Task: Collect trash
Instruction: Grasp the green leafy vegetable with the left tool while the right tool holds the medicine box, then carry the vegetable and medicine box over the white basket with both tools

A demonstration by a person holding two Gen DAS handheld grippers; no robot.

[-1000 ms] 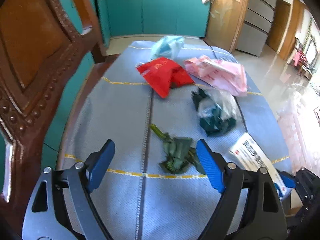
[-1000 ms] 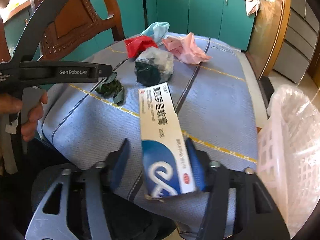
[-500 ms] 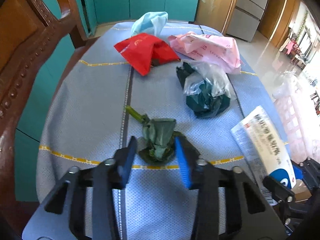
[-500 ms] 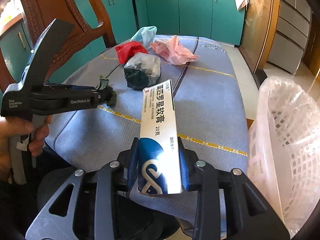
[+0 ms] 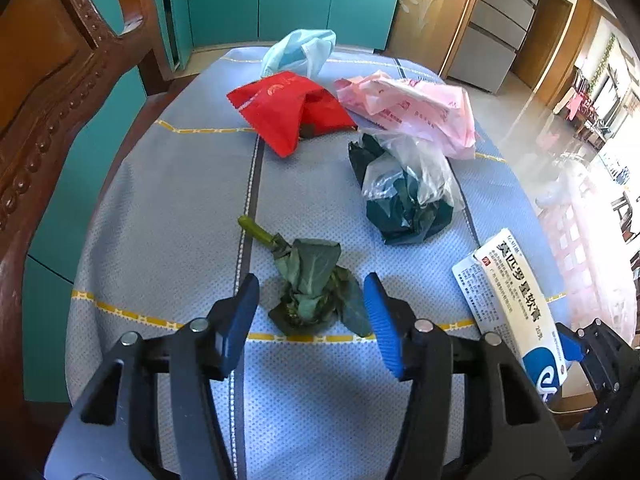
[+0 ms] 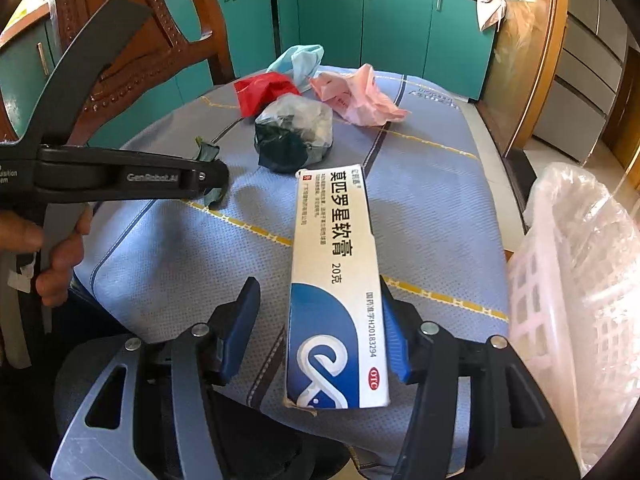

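A wilted green leaf [image 5: 310,280] lies on the blue tablecloth [image 5: 168,208] between the pads of my left gripper [image 5: 311,300]. Its jaws are opening and neither pad presses the leaf. A white and blue ointment box [image 6: 336,280] rests at the table's near edge inside my right gripper [image 6: 316,300]. Those jaws are opening too: the left pad stands apart from the box and the right pad is against its side. The box [image 5: 512,300] also shows in the left wrist view. The left gripper [image 6: 212,178] shows in the right wrist view, held by a hand [image 6: 60,256].
Farther back lie a red bag [image 5: 288,112], a pink bag [image 5: 408,108], a light blue bag [image 5: 300,50] and a dark green and clear bag [image 5: 404,196]. A white basket lined with clear plastic [image 6: 568,280] stands right of the table. A carved wooden chair [image 5: 48,100] stands at the left.
The left jaws narrowed around the leaf, then widened again. The right jaws pinched the box half a second ago and have since spread, leaving a gap on the left.
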